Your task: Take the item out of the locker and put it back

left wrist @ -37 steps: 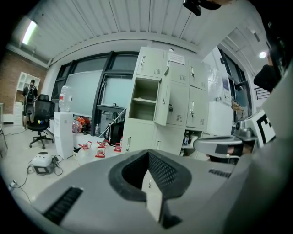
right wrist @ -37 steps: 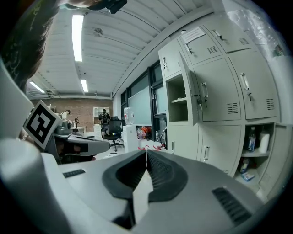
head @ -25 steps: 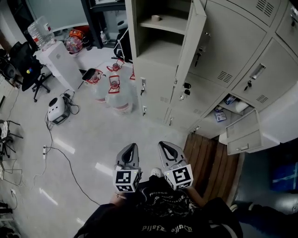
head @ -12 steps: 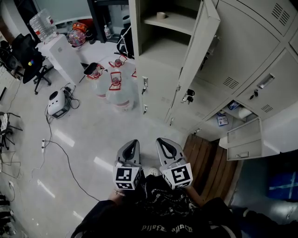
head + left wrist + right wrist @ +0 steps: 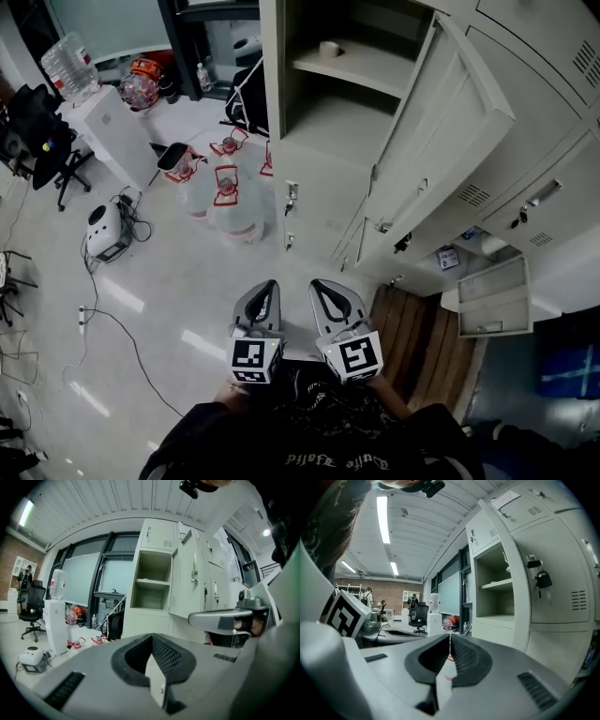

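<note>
The open locker [image 5: 328,122] stands ahead, its door [image 5: 441,141] swung out to the right. A small roll [image 5: 328,48] sits on its upper shelf; the space below the shelf looks bare. My left gripper [image 5: 267,286] and right gripper [image 5: 319,285] are held side by side low in the head view, well short of the locker. Both are shut with nothing between the jaws. The left gripper view shows its shut gripper [image 5: 152,638] aimed at the open locker [image 5: 152,585]. The right gripper view shows the shut gripper [image 5: 450,641] and the locker [image 5: 497,592] to the right.
Several water bottles [image 5: 230,187] stand on the floor left of the locker. A low locker door [image 5: 492,295] hangs open at the right, beside a wooden pallet [image 5: 412,323]. An office chair [image 5: 47,141], a white device [image 5: 98,230] and a floor cable [image 5: 131,328] lie at the left.
The head view has shifted, so the open locker and its door now loom larger. Both grippers stay shut and side by side in the same place.
</note>
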`<state>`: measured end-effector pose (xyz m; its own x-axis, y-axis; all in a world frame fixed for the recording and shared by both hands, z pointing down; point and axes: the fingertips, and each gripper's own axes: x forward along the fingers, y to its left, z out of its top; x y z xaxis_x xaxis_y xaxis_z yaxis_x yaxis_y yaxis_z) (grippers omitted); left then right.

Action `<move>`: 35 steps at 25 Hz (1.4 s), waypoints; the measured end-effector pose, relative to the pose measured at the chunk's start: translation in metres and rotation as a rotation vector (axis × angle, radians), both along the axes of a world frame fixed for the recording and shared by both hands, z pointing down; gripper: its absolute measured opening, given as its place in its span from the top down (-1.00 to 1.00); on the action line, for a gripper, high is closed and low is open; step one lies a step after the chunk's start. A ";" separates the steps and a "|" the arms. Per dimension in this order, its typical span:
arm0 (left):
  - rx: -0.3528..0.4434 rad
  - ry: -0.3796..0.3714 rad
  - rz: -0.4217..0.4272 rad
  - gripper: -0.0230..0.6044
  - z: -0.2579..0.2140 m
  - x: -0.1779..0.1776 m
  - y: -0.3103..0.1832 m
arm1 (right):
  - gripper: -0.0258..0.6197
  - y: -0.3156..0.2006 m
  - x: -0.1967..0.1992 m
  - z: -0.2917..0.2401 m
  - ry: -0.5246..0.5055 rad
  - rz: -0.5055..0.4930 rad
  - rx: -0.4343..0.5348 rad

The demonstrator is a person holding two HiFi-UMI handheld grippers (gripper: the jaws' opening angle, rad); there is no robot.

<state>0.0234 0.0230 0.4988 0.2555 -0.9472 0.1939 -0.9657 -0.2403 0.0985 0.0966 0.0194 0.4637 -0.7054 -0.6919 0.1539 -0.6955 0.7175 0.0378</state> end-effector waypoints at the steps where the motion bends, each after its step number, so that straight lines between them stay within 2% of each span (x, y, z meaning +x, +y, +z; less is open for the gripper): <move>1: 0.006 -0.002 0.006 0.91 -0.002 -0.005 -0.010 | 0.91 -0.008 -0.005 0.000 -0.002 0.010 -0.012; 9: -0.005 -0.010 0.065 0.91 -0.006 -0.041 -0.083 | 0.91 -0.070 -0.043 0.002 -0.024 0.089 -0.064; 19: -0.002 0.002 0.131 0.91 -0.010 -0.087 -0.151 | 0.90 -0.139 -0.075 -0.017 -0.025 0.194 -0.016; 27: -0.037 -0.012 0.213 0.91 -0.005 -0.117 -0.188 | 0.90 -0.177 -0.082 -0.039 -0.123 0.326 -0.028; 32: -0.061 -0.031 0.232 0.91 0.003 -0.132 -0.203 | 0.90 -0.203 -0.078 -0.058 -0.087 0.395 0.029; 35: -0.072 -0.018 0.247 0.90 0.006 -0.131 -0.205 | 0.90 -0.217 -0.070 -0.085 -0.114 0.429 0.072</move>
